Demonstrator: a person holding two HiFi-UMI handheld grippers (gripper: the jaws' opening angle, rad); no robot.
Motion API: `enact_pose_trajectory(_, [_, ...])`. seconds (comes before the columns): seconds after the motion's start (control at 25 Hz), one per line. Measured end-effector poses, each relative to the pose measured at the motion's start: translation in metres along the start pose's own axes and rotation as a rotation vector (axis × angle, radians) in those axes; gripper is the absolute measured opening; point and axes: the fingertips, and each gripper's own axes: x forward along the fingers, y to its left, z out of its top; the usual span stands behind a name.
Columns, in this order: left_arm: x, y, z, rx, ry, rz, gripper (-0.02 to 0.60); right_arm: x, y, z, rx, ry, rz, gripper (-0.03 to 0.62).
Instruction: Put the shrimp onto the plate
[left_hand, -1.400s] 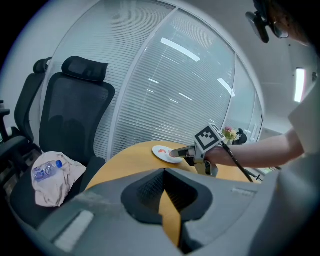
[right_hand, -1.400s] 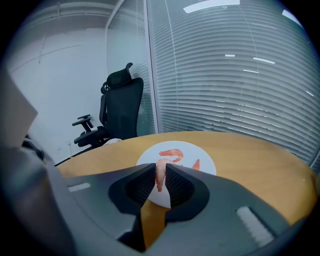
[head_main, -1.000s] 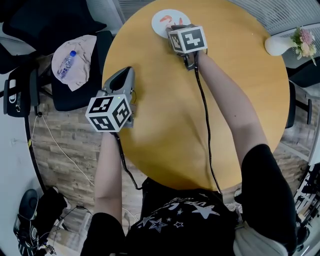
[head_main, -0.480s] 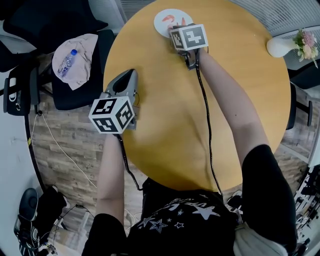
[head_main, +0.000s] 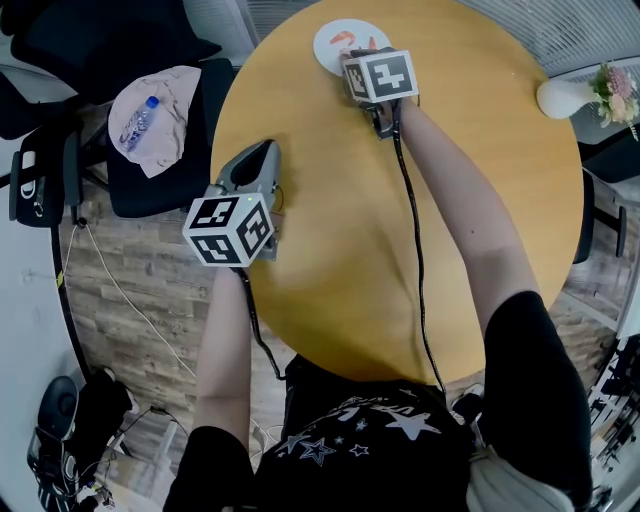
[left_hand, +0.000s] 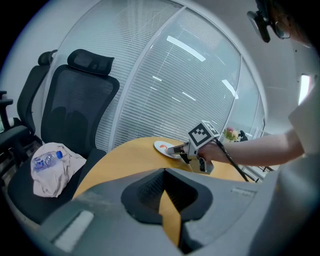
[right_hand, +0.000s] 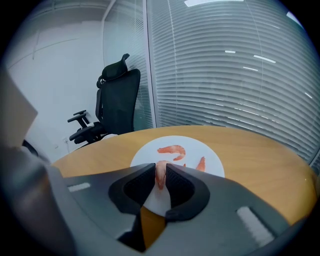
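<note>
Over the table, head view: right gripper (head_main: 352, 55) reaches the plate (head_main: 325, 58) at the far edge of the table (head_main: 330, 250); left gripper (head_main: 263, 150) hangs well apart, by the left rim.
Left gripper view: jaws clenched together, nothing between them; the plate shows far off.
Right gripper view: jaws pinch a shrimp (right_hand: 160, 176) just above the plate and have just been easing apart; plated shrimp (right_hand: 171, 149), at least two, lie beyond.
Progress: likely near the end; only letting go of this shrimp seems left, and no shrimp shows off the plate.

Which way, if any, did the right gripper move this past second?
No: right gripper stays at the plate's near edge, jaws just opening, shrimp between them.
</note>
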Motion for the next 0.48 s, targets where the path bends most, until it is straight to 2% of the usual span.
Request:
enact_pose_trajectory(0.2, [-0.004,0.000,0.001,-0.001,0.000,0.001,0.002,-0.004,0.005,0.002,-0.007,-0.008,0.014,0.098])
enact_pose_trajectory(0.48, [-0.011,-0.008,0.002,-0.004,-0.002,0.007,0.002,-0.021,0.010,0.002,-0.018,-0.013,0.016,0.098])
